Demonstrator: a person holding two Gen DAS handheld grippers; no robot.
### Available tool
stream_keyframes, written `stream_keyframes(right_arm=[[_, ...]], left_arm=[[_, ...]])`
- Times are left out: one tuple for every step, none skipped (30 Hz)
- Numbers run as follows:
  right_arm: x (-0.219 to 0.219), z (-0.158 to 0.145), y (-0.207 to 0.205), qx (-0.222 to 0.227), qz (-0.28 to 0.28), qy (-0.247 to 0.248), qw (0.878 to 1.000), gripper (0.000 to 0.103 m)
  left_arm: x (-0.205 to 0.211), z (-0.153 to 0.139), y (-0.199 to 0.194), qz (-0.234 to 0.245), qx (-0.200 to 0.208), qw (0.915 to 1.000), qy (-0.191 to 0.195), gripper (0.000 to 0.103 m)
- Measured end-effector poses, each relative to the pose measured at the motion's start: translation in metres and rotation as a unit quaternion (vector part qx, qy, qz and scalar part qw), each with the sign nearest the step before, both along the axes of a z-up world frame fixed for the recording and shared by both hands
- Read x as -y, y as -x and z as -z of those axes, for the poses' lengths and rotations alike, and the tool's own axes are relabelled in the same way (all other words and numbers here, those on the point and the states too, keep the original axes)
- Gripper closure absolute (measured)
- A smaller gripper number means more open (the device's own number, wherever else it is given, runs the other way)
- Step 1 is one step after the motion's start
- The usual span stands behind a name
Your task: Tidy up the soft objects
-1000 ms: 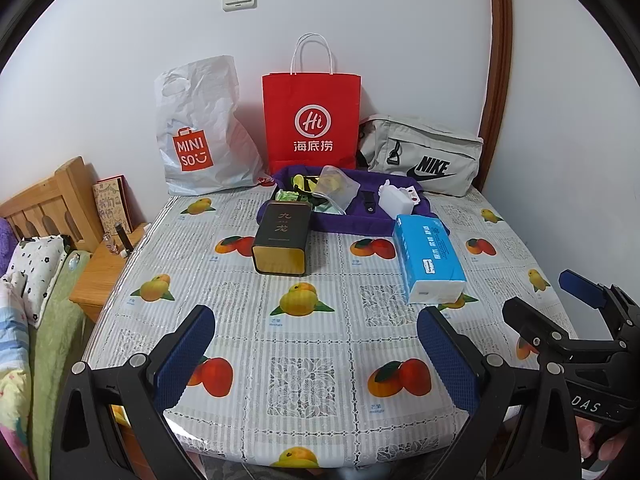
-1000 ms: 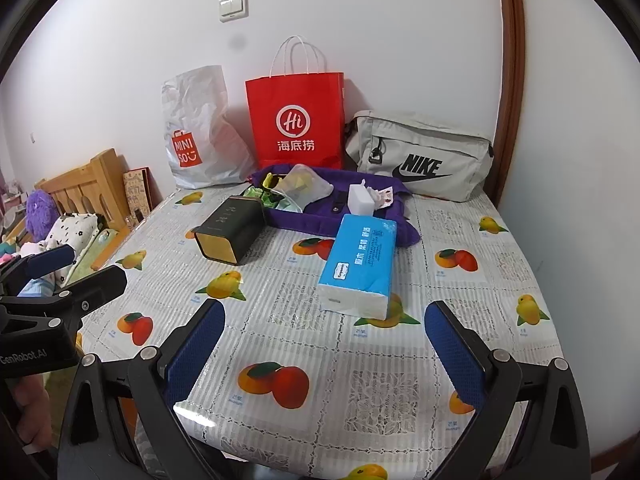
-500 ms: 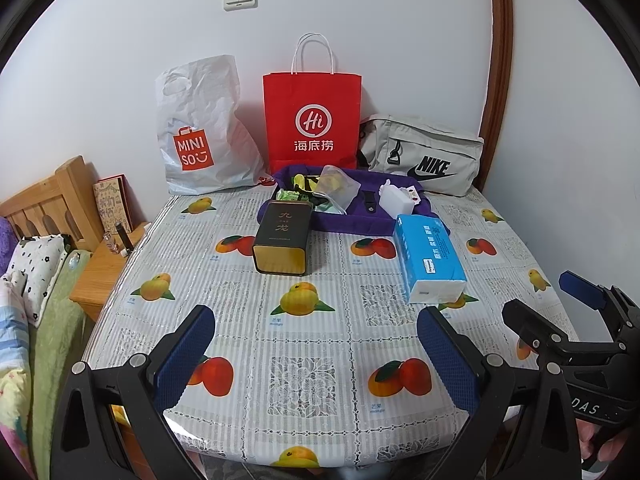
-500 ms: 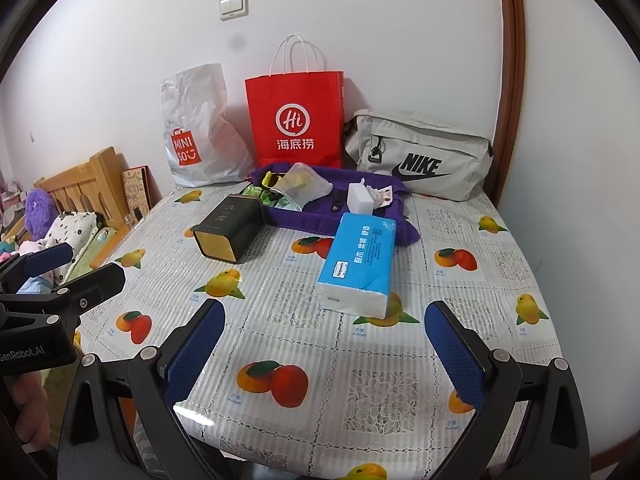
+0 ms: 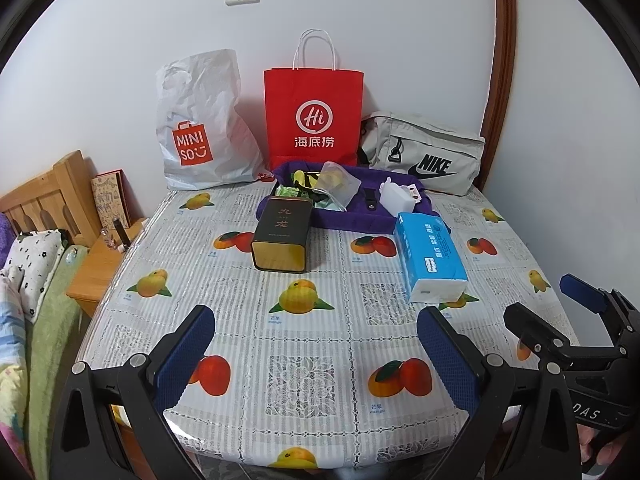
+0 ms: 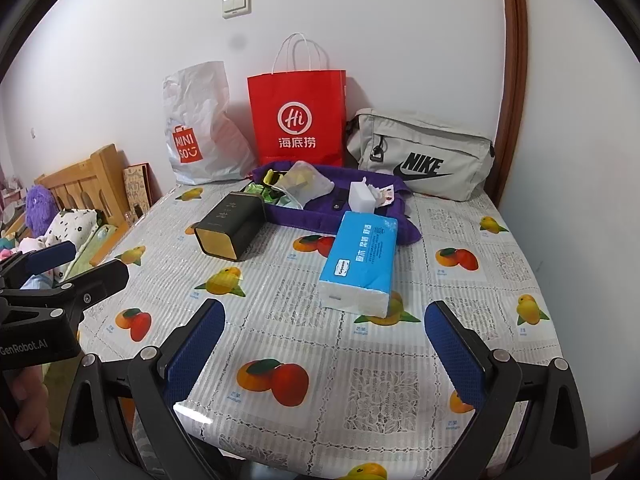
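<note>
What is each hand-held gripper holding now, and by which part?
Nothing. The left hand-held gripper and right hand-held gripper are open, near the blue tissue pack.

Tin [image 5: 282,237] left of tissue pack [image 5: 431,255], tray [image 5: 348,220] behind both, bags [image 5: 314,114] along wall.

Hidden and cut-off parts

The purple tray [image 5: 344,220] hides the red bag's [image 5: 314,112] base; the desk's [image 5: 320,436] near edge sits behind gripper frames; small tray contents are unreadable.
</note>
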State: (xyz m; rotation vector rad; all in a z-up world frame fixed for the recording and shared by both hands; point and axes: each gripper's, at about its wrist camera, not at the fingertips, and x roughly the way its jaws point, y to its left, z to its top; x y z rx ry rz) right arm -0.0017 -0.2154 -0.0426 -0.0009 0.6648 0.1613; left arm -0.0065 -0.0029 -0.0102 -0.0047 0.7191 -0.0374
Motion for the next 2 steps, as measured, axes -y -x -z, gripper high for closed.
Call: stream_keyframes(right_arm=[[0.0001, 0.0015, -0.0017, -0.002, -0.001, -0.001, 1.000, 0.004], [-0.0001, 0.0030, -0.0039, -0.004, -0.001, 0.000, 1.000, 0.004]], left_arm=[[0.0005, 0.0011, -0.0019, 0.000, 0.001, 1.0000, 0.001, 0.001], [0.0009, 0.0023, -0.0039, 0.000, 0.002, 1.0000, 0.001, 0.001]])
